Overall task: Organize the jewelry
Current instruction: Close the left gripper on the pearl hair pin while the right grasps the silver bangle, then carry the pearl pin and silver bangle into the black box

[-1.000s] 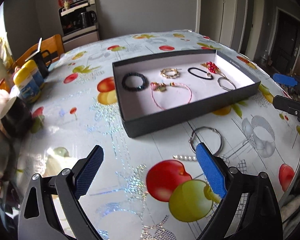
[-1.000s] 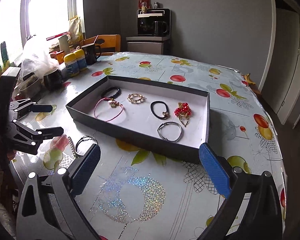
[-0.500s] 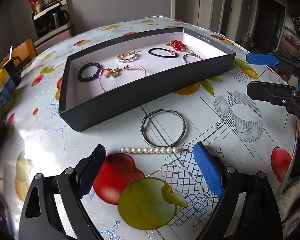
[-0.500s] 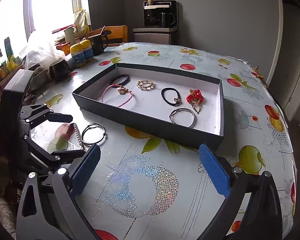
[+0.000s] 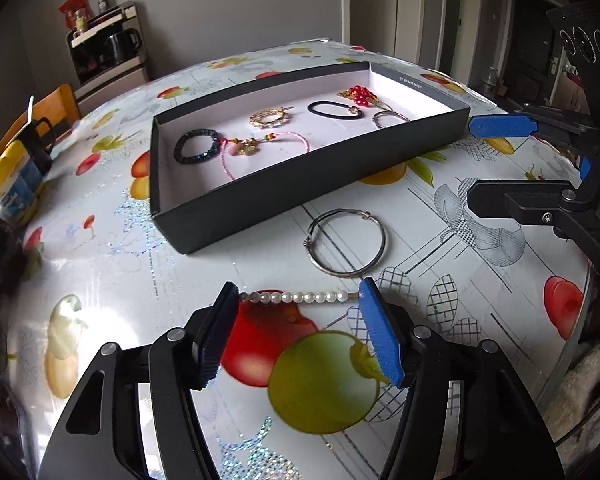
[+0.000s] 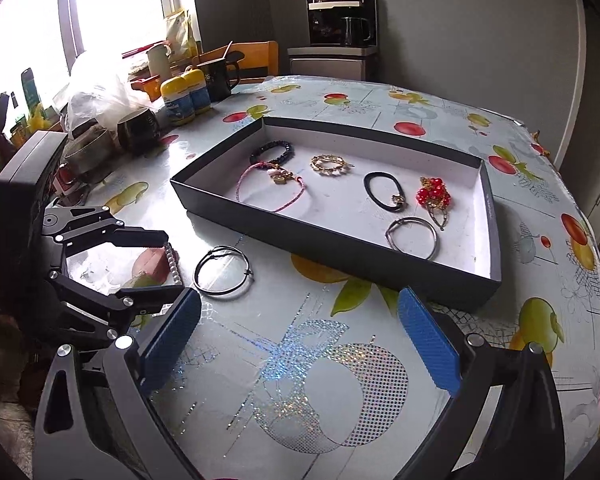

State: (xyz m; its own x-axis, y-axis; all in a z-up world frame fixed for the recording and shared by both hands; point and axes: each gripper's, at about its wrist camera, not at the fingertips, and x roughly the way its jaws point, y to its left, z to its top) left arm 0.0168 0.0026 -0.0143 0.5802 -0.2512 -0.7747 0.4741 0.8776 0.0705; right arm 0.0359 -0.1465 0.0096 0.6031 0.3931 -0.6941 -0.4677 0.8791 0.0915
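Worktop [image 5: 112, 248]: pale oilcloth, printed red and yellow-green fruit, glitter patches. Tray [image 5: 300, 184]: black walls, white floor. Pearl strand [image 5: 296, 297]: white. Bangle [image 5: 346, 242]: silver. Cord bracelet [image 6: 270, 190]: pink. Bead cluster [image 6: 432, 194]: red. Hair tie [image 6: 384, 191]: black. Gripper pads [image 6: 428, 340]: blue.

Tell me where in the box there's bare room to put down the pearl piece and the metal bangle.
Inside the box, the white floor is bare along the near wall between the pink cord bracelet and the silver bangle, and along the far wall behind the gold bracelet. The right end, around the red bead cluster and black hair tie, is crowded.
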